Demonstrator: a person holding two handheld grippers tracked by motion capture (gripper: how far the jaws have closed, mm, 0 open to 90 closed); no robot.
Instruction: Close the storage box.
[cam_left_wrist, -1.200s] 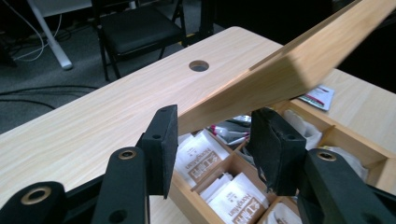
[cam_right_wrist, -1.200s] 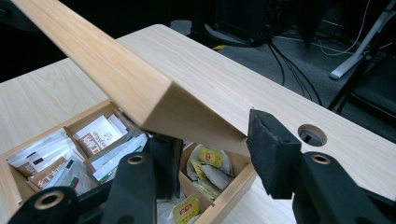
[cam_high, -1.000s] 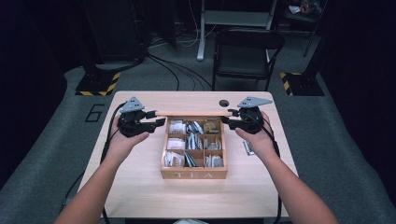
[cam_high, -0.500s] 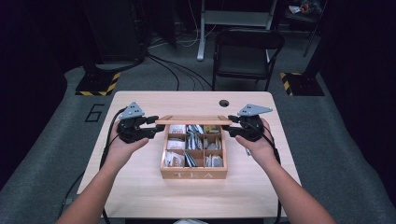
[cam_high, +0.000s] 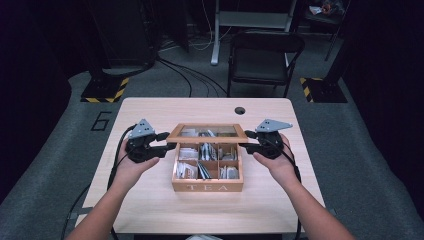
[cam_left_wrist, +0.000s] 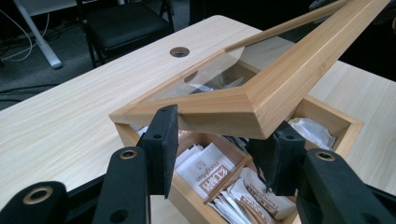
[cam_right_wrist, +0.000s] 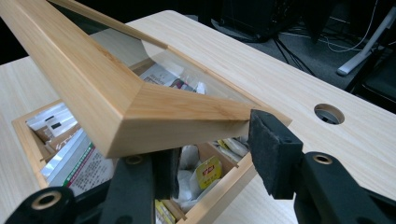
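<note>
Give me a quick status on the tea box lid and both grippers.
Left gripper and right gripper each clamped on a side rail of the glass-paned lid. Lid half-lowered over the tea box, packets showing. Nothing in the way.

The wooden table (cam_high: 150, 200) carries a tea box (cam_high: 207, 187) at its middle; a round hole (cam_high: 240, 110) lies behind the box.

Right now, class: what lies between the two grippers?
In the high view, the glass-paned lid of the wooden tea box spans the stretch between the left gripper and the right gripper, tilted partly open above the tea sachets.
</note>
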